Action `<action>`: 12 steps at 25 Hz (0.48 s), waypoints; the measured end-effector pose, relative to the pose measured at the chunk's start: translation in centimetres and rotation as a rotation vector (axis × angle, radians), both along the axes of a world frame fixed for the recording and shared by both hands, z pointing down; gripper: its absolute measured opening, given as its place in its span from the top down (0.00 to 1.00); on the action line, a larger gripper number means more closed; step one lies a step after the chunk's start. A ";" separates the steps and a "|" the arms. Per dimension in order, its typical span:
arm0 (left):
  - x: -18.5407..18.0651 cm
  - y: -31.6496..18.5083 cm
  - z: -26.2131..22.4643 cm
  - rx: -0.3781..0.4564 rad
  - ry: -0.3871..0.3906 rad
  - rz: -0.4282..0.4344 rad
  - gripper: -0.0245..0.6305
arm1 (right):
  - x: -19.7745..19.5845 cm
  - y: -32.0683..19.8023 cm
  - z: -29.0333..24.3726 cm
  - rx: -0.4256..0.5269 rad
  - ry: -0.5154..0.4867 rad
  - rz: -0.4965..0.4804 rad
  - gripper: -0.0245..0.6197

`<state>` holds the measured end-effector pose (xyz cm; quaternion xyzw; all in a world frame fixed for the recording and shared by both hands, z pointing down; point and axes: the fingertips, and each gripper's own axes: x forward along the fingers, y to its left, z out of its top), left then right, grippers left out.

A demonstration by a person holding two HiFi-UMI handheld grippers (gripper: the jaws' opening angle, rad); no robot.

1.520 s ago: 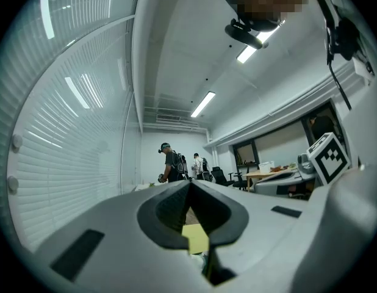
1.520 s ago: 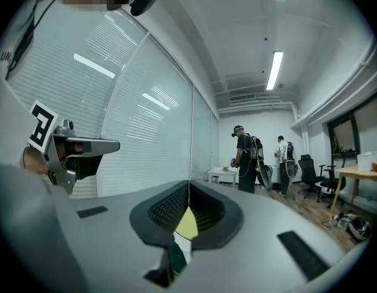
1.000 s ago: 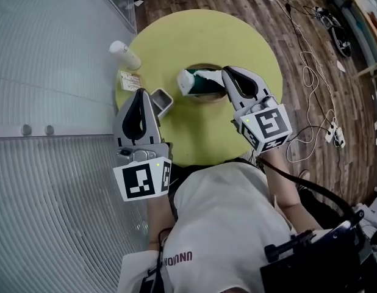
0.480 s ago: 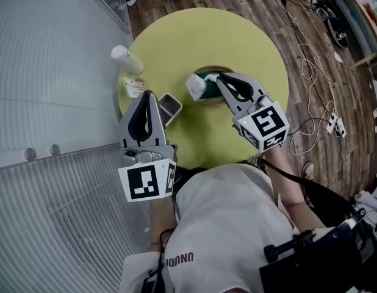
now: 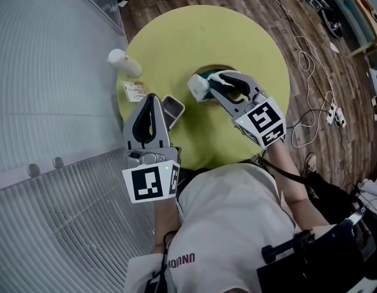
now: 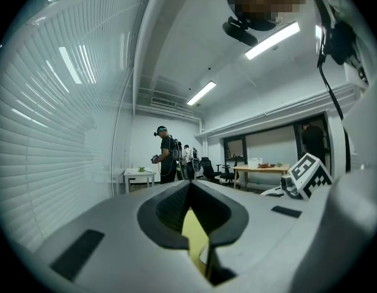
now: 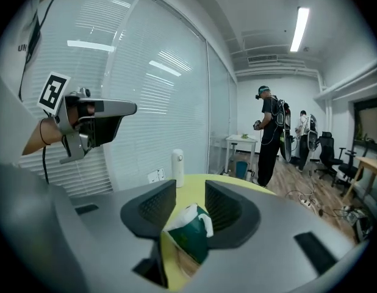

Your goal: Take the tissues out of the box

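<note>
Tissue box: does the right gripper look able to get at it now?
Probably yes. The right gripper is right at the tissue box; its jaws have just been opening, and the box shows in the gap between them. Nothing else stands in the way.

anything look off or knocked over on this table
The green tissue box in the middle of the table looks tipped askew, with white tissue spilling out. The white bottle stands upright.

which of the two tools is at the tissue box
The right tool: the dark green tissue box with white tissue shows between its jaws, which have just been opening and don't press it. The left tool, jaws shut, is off to the side.
</note>
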<state>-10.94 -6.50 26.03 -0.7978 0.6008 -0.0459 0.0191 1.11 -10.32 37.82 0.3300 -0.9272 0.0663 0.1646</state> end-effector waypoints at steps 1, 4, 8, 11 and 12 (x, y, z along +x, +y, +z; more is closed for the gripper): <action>-0.1 0.0 0.1 -0.002 0.003 0.001 0.94 | 0.0 -0.1 0.2 -0.002 0.009 -0.001 0.73; -0.3 -0.1 0.6 -0.006 0.013 0.002 0.94 | 0.3 -0.3 1.1 -0.005 0.040 -0.007 0.69; -0.7 -0.1 1.6 -0.012 0.024 -0.002 0.94 | 0.4 -0.8 2.3 -0.003 0.083 -0.018 0.65; -1.0 -0.1 2.1 -0.016 0.031 -0.007 0.94 | 0.3 -1.1 3.1 -0.002 0.107 -0.030 0.64; -1.0 -0.1 2.2 -0.018 0.033 -0.009 0.94 | 0.3 -1.1 3.2 -0.003 0.114 -0.038 0.63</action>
